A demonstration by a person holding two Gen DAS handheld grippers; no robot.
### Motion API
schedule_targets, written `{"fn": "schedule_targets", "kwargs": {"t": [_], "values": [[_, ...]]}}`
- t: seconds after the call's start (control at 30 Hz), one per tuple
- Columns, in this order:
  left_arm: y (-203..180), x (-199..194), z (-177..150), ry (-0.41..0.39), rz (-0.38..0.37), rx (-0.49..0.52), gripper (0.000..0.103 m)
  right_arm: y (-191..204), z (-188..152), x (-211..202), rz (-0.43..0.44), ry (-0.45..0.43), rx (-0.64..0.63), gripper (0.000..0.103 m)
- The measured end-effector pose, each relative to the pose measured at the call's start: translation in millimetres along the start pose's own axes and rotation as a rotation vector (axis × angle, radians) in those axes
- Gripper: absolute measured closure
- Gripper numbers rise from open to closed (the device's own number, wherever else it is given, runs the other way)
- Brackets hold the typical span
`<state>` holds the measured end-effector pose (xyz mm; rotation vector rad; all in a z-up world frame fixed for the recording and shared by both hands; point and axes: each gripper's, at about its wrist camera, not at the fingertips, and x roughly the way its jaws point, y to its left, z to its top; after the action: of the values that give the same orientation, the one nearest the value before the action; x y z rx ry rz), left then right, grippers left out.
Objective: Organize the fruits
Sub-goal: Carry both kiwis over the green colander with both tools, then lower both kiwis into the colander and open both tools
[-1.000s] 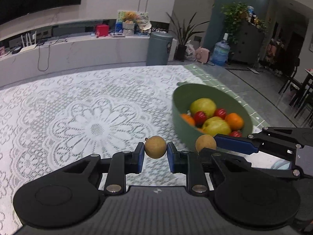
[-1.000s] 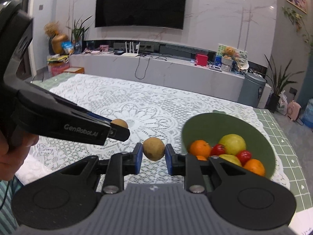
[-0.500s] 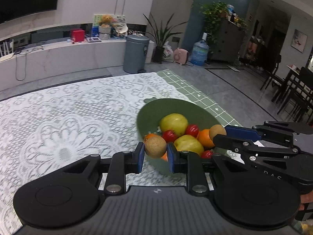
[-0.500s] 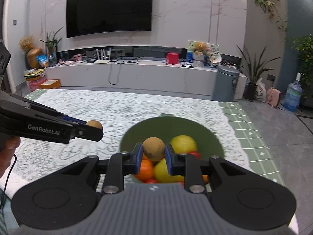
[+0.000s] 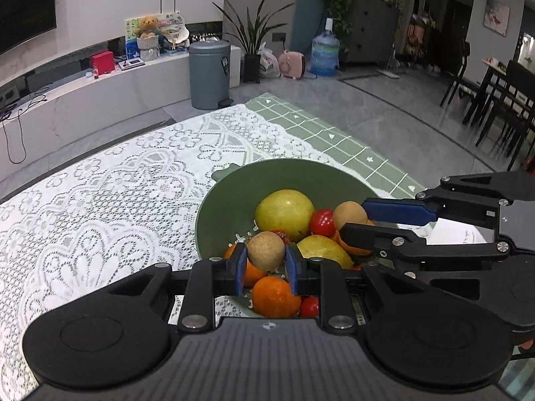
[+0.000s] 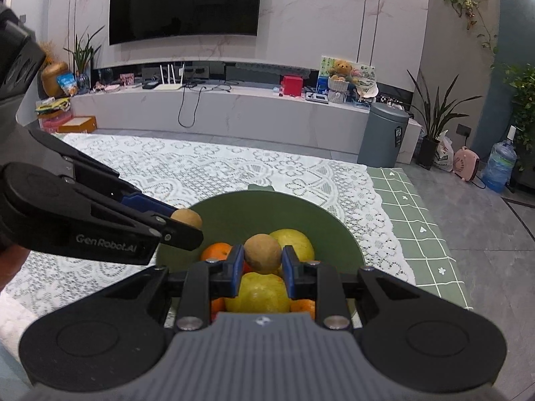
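My left gripper (image 5: pixel 265 256) is shut on a small round brown fruit (image 5: pixel 266 250) and holds it over the near side of the green bowl (image 5: pixel 230 197). My right gripper (image 6: pixel 262 259) is shut on a second brown fruit (image 6: pixel 262 253), also over the bowl (image 6: pixel 334 234). The bowl holds yellow-green fruits (image 5: pixel 284 210), oranges (image 5: pixel 276 295) and small red tomatoes (image 5: pixel 321 222). In the left wrist view the right gripper (image 5: pixel 354 220) comes in from the right with its fruit (image 5: pixel 349 215). In the right wrist view the left gripper (image 6: pixel 190 225) comes in from the left with its fruit (image 6: pixel 187 218).
The bowl stands on a white lace tablecloth (image 5: pixel 100 200) near the table's right end, where a green checked cloth (image 6: pixel 421 220) shows. A grey bin (image 5: pixel 209 73), plants and a water bottle (image 5: pixel 325 54) stand on the floor beyond. A TV console (image 6: pixel 217 110) runs along the wall.
Both grippers have moved from beside the bowl to above it, each still holding its brown fruit. They now sit close together over the fruit pile.
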<state>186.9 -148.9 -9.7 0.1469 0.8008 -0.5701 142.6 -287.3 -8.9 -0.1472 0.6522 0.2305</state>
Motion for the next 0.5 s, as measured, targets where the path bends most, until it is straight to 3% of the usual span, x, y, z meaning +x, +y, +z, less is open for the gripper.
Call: {"fn": "schedule_targets", "kwargs": {"t": [0.5], "values": [[4, 43, 13, 0.081, 0.030, 0.039, 0.076, -3, 4, 42, -0.016, 0.062, -0.050, 0.082]]}}
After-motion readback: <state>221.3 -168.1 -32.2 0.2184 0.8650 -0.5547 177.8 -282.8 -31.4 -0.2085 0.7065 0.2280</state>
